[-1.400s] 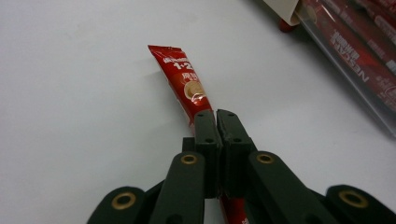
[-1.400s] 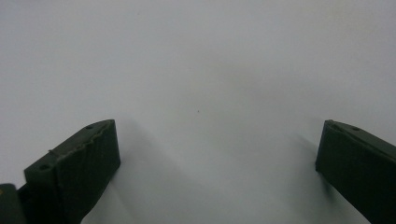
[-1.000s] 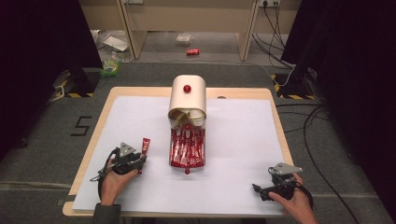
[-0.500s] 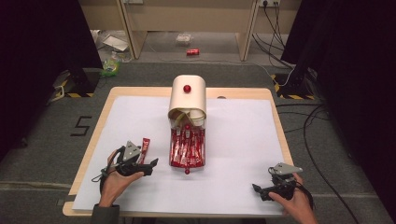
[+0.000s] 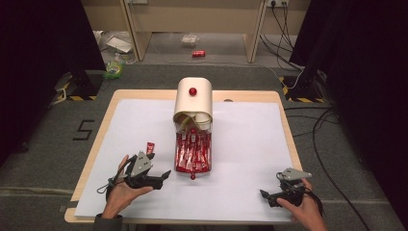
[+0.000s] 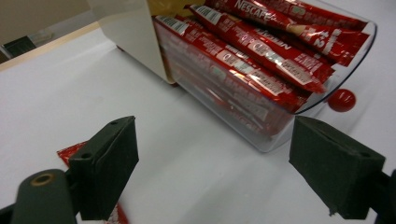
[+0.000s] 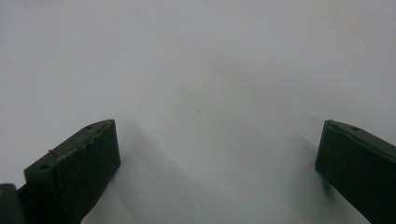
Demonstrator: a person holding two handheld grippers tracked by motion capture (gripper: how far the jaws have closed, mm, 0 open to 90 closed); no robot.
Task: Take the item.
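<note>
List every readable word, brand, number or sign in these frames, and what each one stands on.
"NESCAFE": on a red sachet in the clear drawer, left gripper view.
"2": near that sachet's end.
"5": marked on the grey floor, high view.
Smaller print on the sachets: too blurred to read.

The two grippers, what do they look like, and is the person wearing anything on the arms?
Both are black handheld tools. The left gripper and right gripper each carry a grey three-cornered plate on top and trail a thin black cable. Their pads are dark, blocky and rectangular, with small screw holes; the right gripper's pads look ribbed. A dark sleeve cuff shows at the left wrist.
</note>
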